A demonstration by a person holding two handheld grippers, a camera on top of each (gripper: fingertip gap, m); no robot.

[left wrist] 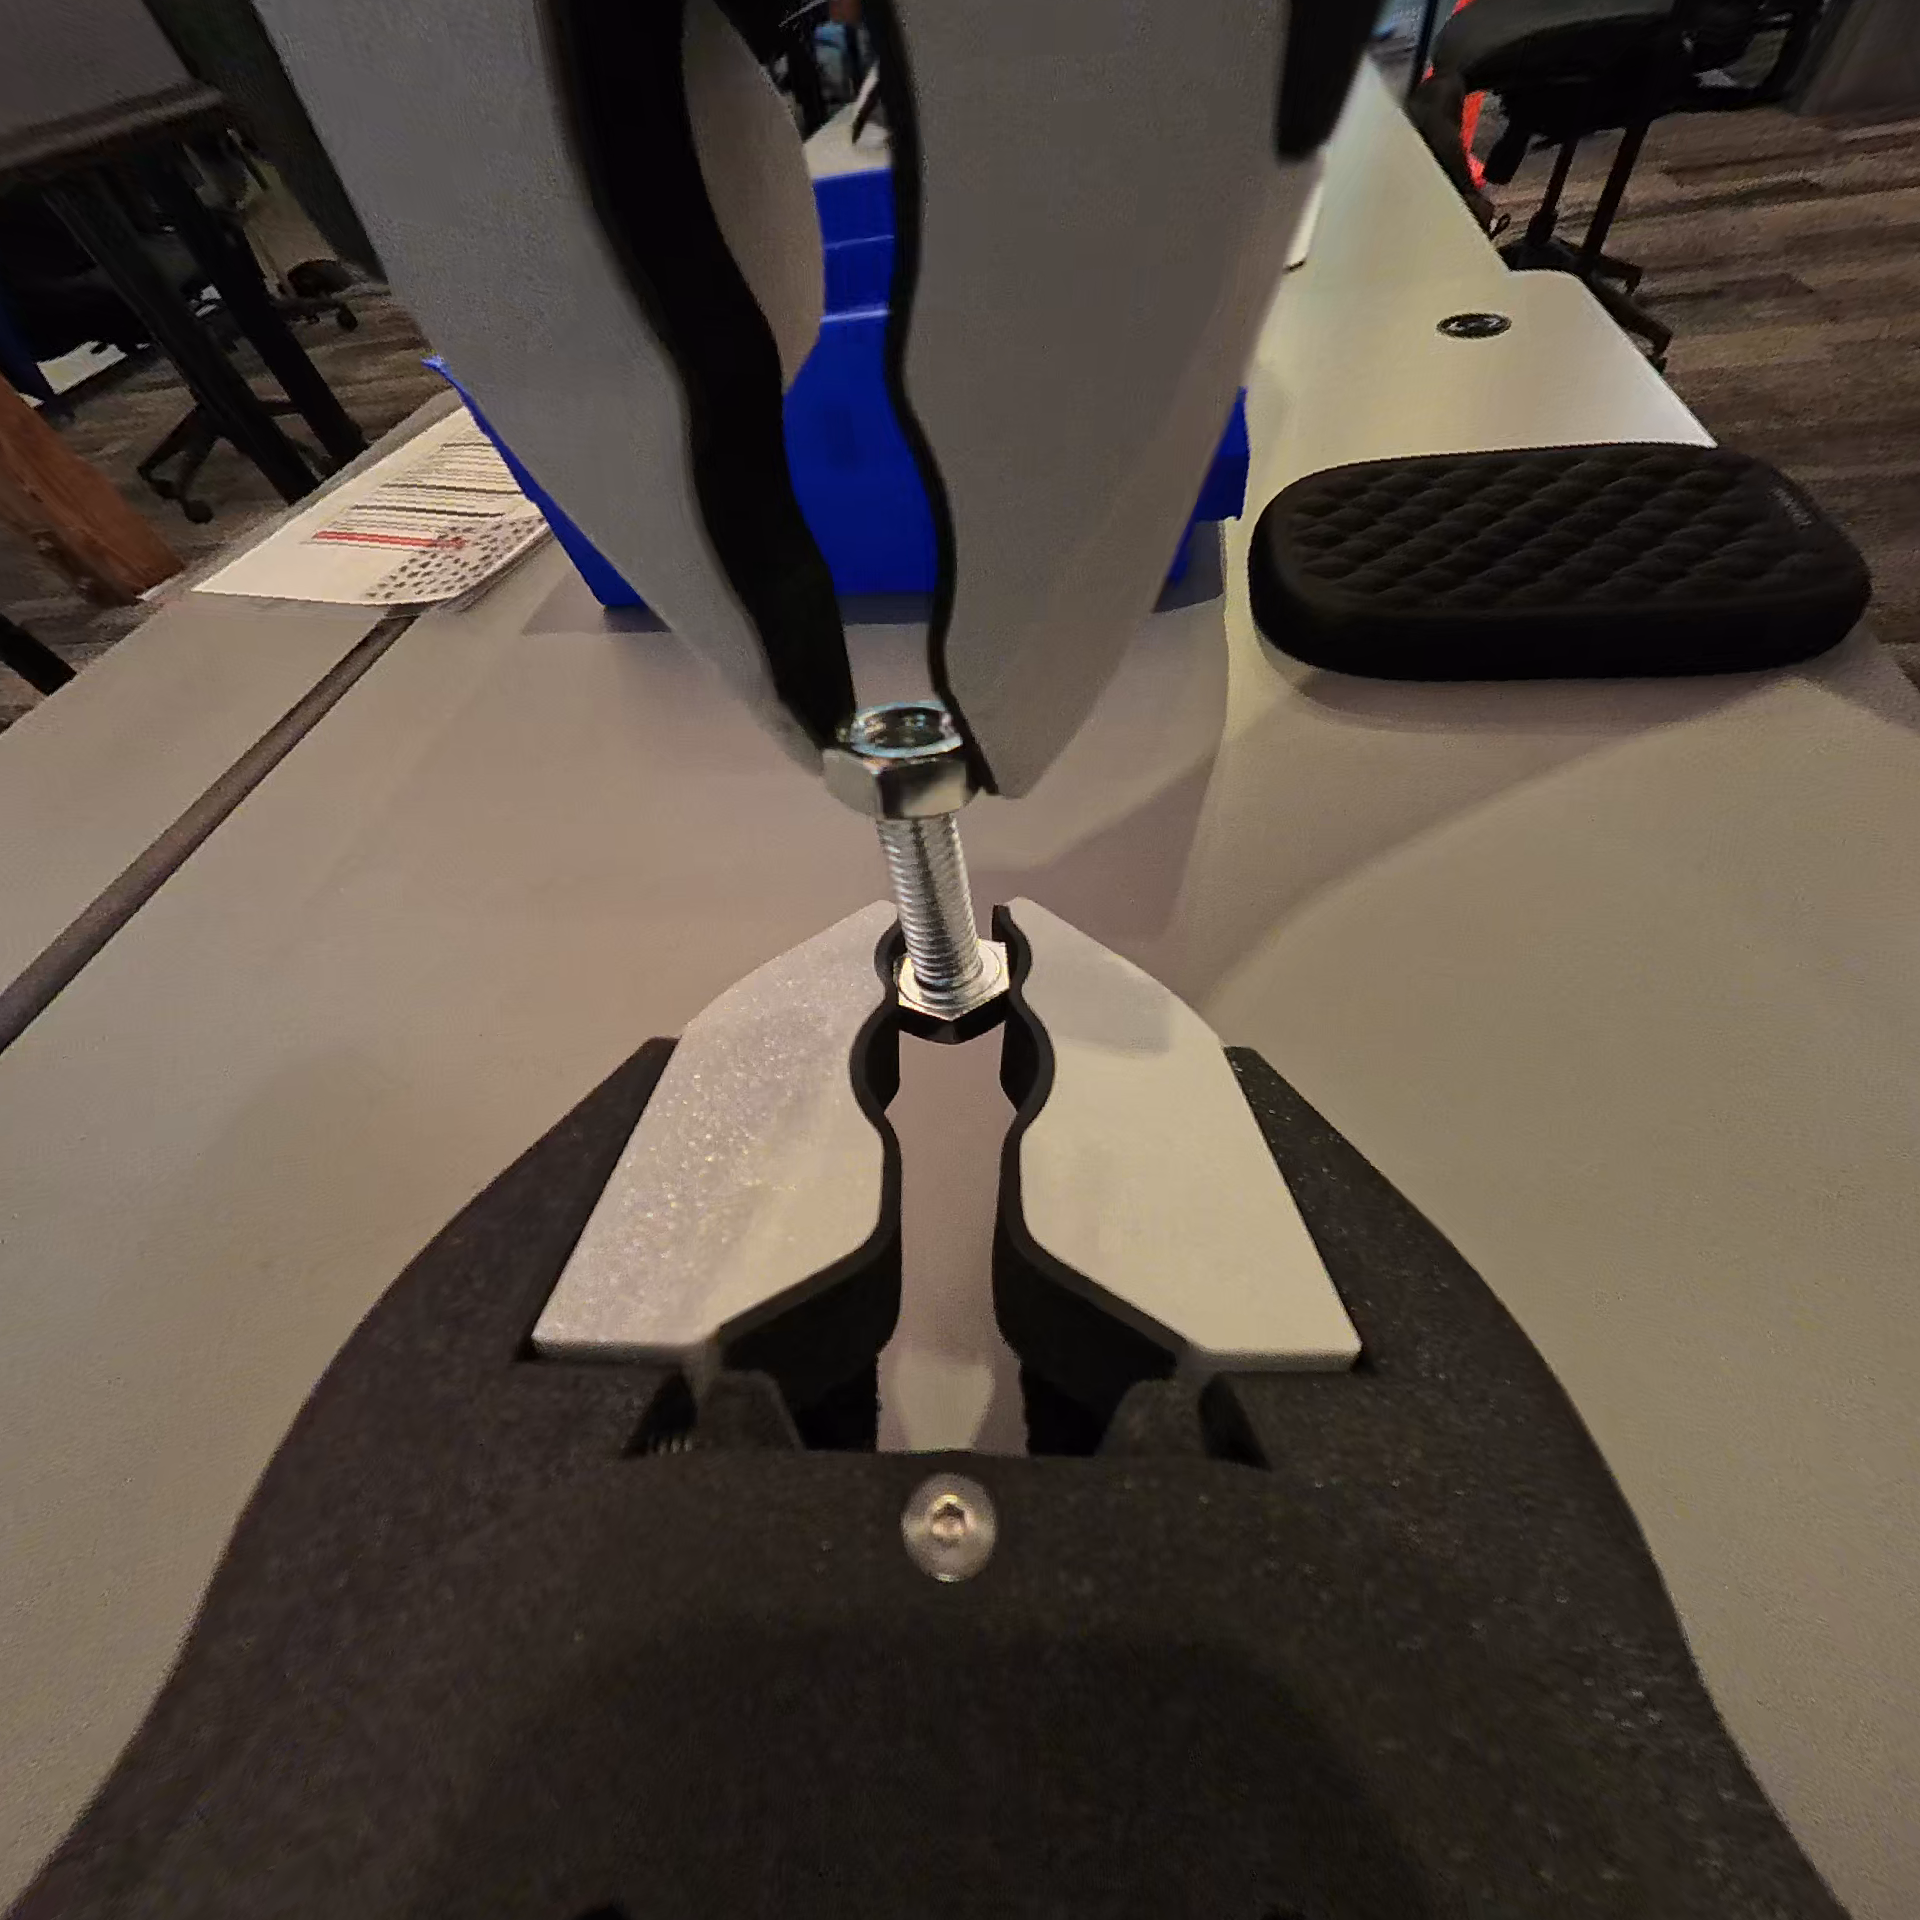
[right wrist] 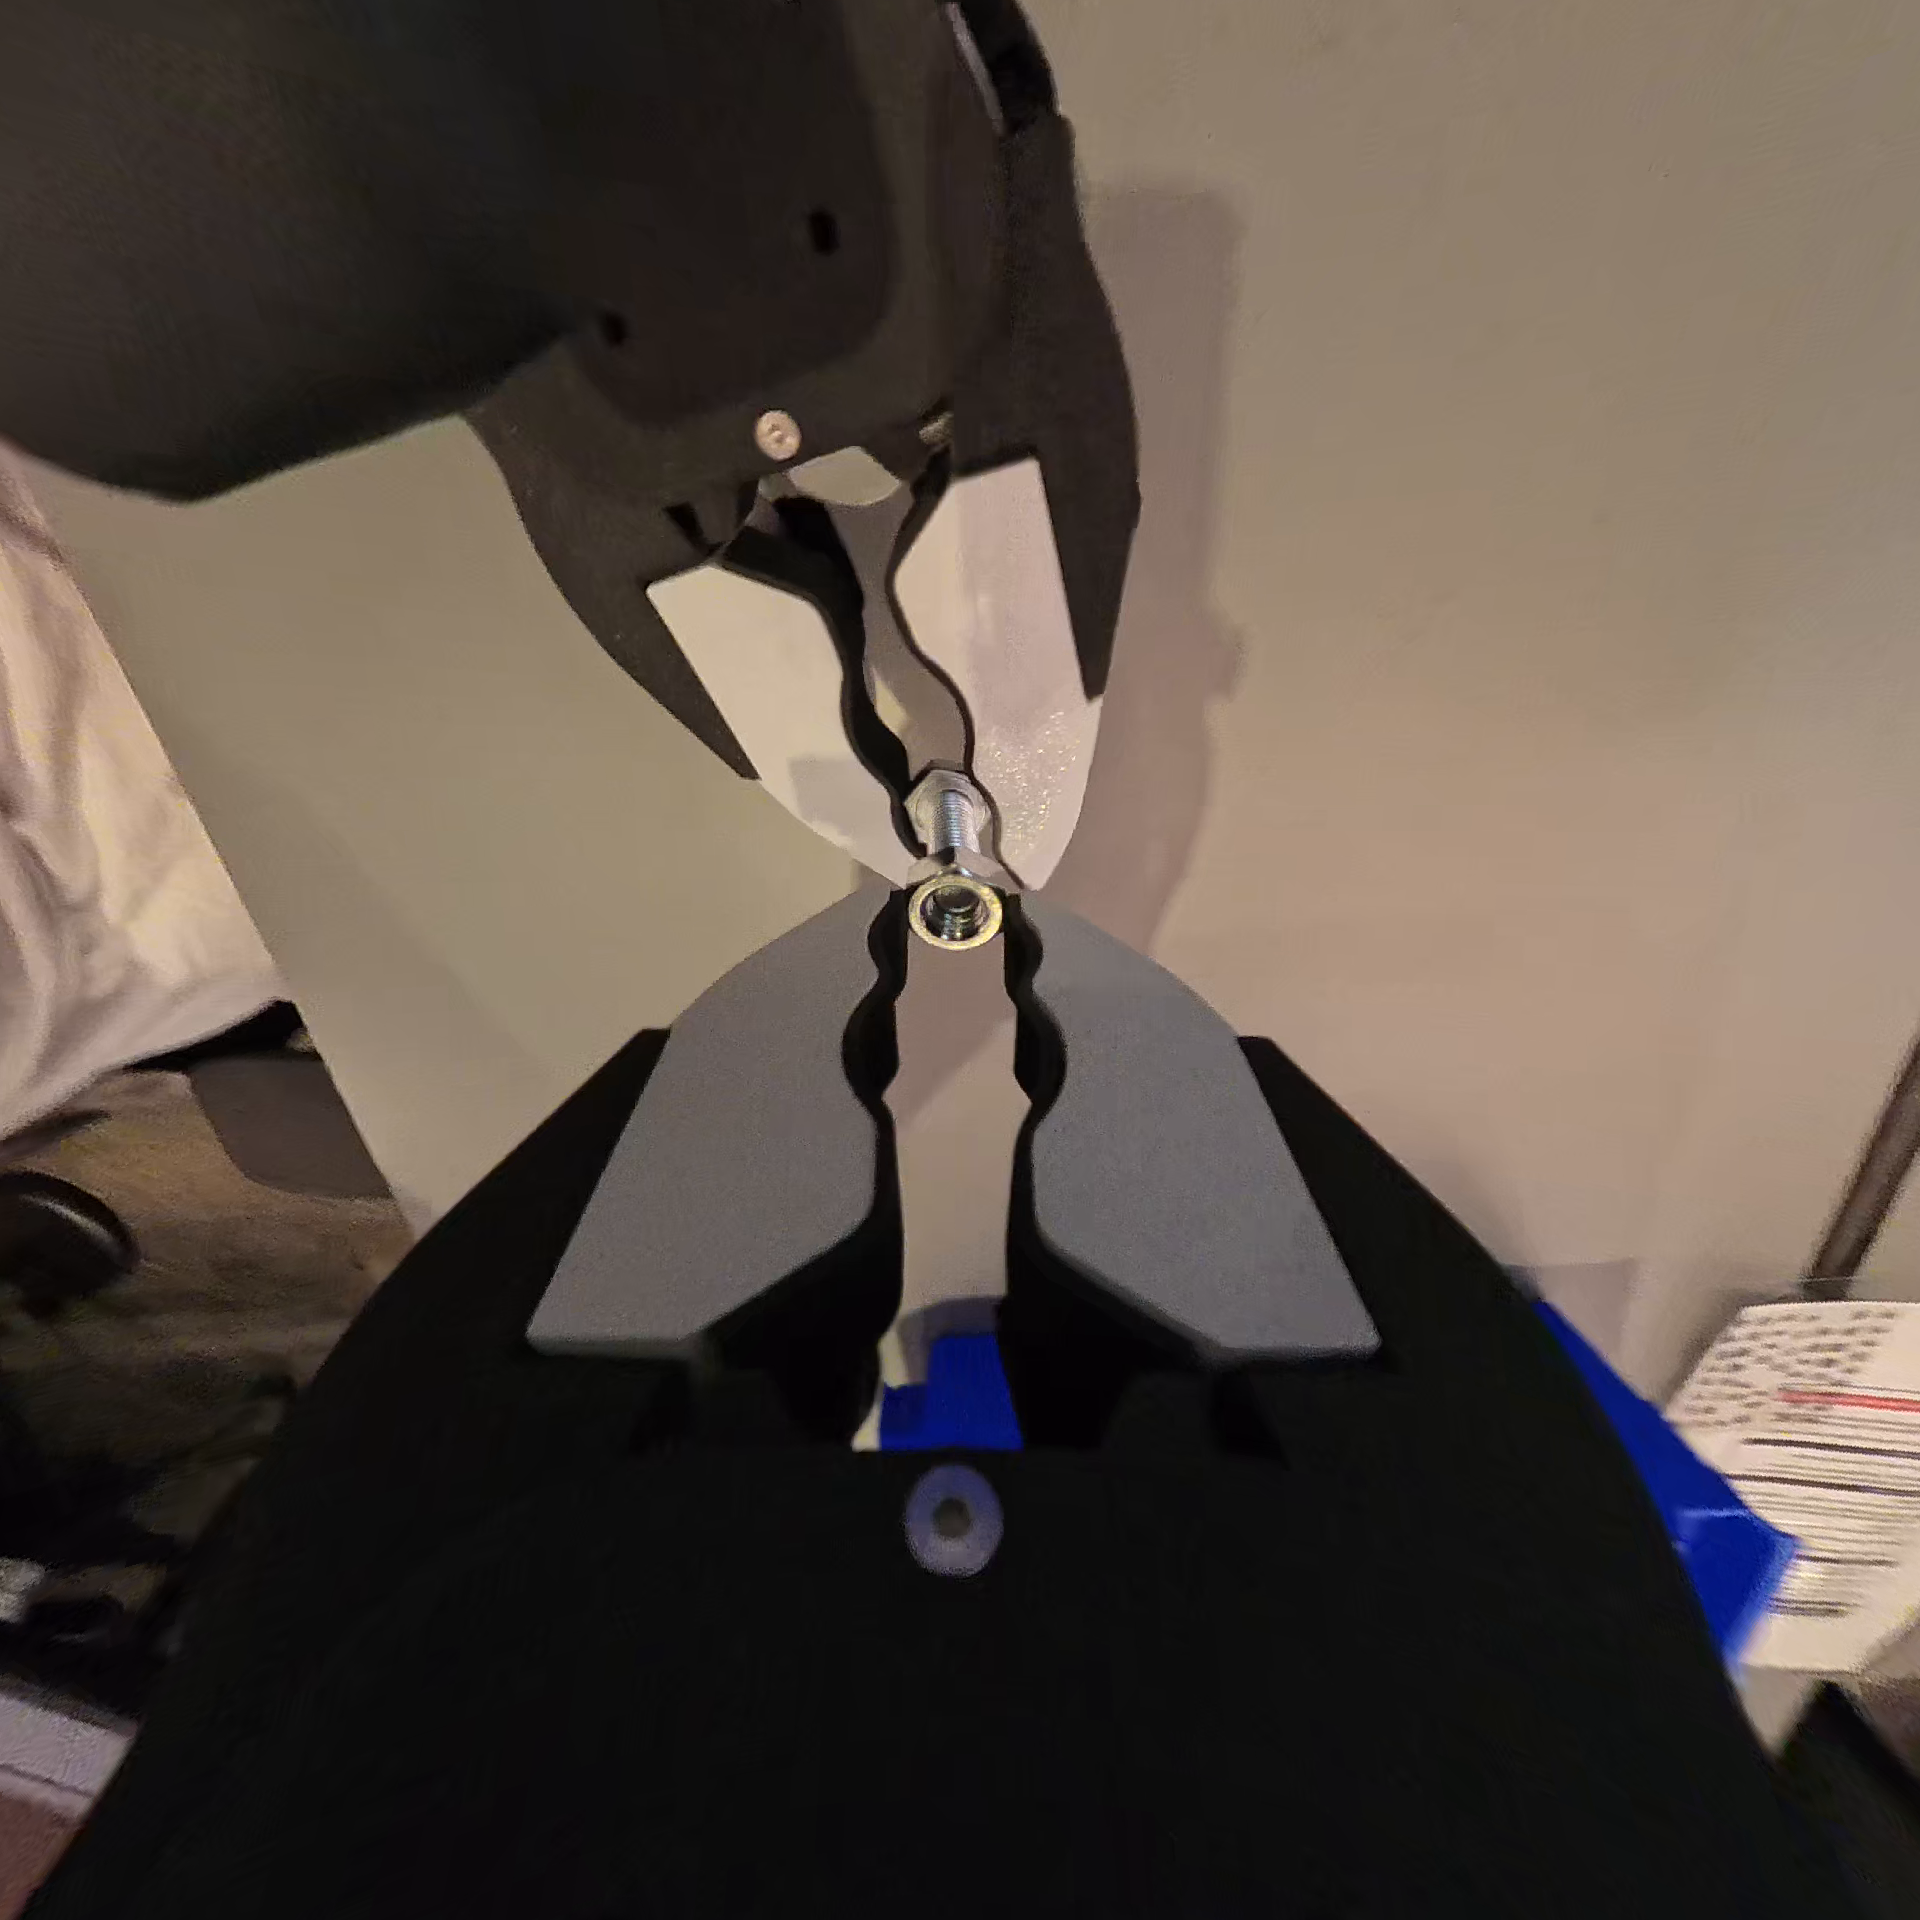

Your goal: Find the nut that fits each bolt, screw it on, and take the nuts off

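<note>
Left claw [left wrist: 948,961] clamped on nut [left wrist: 948,1000] at its tips | bolt [left wrist: 928,902] shank runs straight ahead along claw axis | right claw [right wrist: 951,920] opposite, gripping bolt head, above worktop [left wrist: 364,987]

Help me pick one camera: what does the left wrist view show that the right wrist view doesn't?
Left only: a black pad and chairs. Right only: the bolt end-on and the left gripper with its black body. Both: the left gripper shut on the nut, the right gripper shut on the bolt head, a blue bin, a paper.
</note>
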